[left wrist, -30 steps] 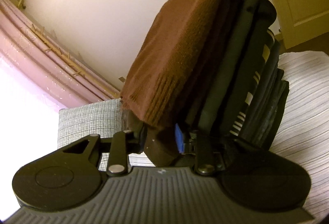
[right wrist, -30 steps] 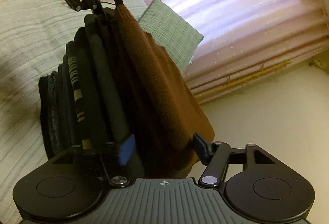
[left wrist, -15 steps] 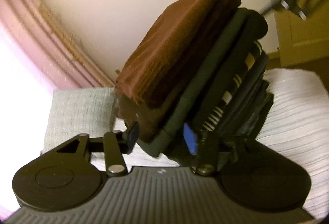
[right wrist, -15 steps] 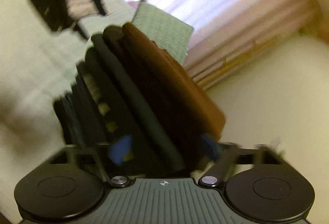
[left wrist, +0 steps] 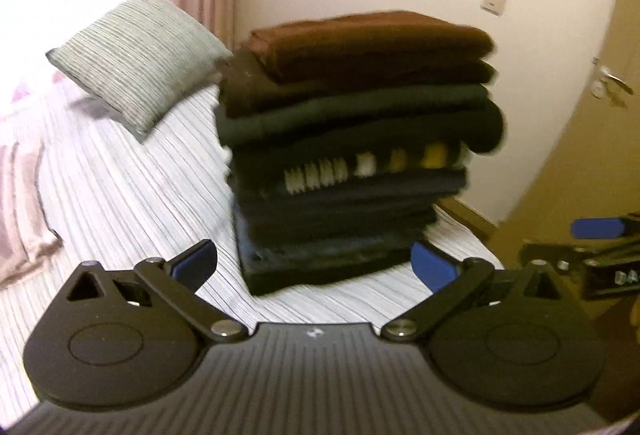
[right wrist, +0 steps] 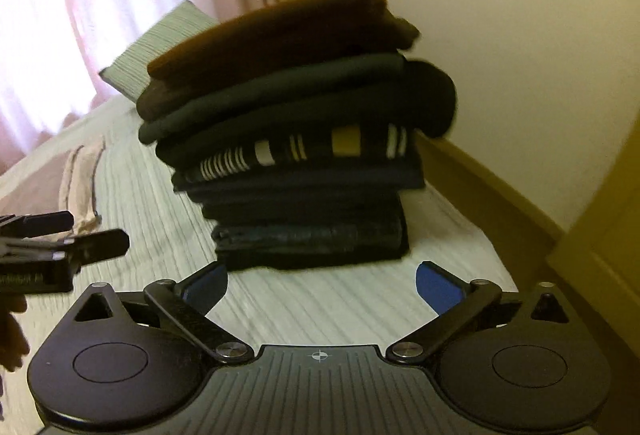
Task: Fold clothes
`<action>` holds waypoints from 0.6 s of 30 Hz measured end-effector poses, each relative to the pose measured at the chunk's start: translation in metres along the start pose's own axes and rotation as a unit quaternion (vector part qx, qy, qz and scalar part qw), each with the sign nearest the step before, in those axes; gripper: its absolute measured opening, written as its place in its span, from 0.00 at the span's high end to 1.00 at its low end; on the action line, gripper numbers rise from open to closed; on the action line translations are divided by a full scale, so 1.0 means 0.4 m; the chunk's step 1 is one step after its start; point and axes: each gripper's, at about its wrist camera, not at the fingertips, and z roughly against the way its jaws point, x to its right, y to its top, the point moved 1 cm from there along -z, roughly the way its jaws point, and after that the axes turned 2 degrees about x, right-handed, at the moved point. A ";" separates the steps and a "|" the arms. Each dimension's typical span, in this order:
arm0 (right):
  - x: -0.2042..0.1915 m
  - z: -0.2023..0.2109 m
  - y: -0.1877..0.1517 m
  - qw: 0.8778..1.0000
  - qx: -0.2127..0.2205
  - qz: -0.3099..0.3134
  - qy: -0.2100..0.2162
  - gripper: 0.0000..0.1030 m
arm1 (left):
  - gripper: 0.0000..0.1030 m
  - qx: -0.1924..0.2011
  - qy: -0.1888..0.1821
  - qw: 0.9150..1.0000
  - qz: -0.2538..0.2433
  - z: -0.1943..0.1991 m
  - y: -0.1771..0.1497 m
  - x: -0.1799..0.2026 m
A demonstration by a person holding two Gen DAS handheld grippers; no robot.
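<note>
left wrist view shows the left tool (left wrist: 314,263) wide and holding nothing, the right tool (right wrist: 320,281) wide too, both near the stack of folded clothes (left wrist: 356,155) standing on the bed (left wrist: 132,187).

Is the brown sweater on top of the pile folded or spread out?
Folded: the brown sweater lies as a compact doubled layer atop the stack.

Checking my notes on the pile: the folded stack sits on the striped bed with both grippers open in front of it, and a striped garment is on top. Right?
Not quite. The top piece of the folded stack is the brown garment; the striped garment lies mid-stack, as the right wrist view shows. The bed, left gripper and right gripper are as stated.
</note>
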 end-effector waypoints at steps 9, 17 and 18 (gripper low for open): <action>-0.017 0.078 -0.043 0.999 -0.024 -0.023 -0.037 0.00 | 0.04 -0.020 -0.007 1.000 0.003 0.084 -0.011 0.023; -0.039 0.093 -0.008 1.000 -0.016 0.014 -0.004 0.00 | 0.02 -0.039 0.059 0.996 0.062 0.117 0.005 0.031; -0.039 0.095 -0.004 1.000 -0.015 0.020 0.000 0.00 | 0.02 -0.039 0.066 0.995 0.064 0.120 0.007 0.039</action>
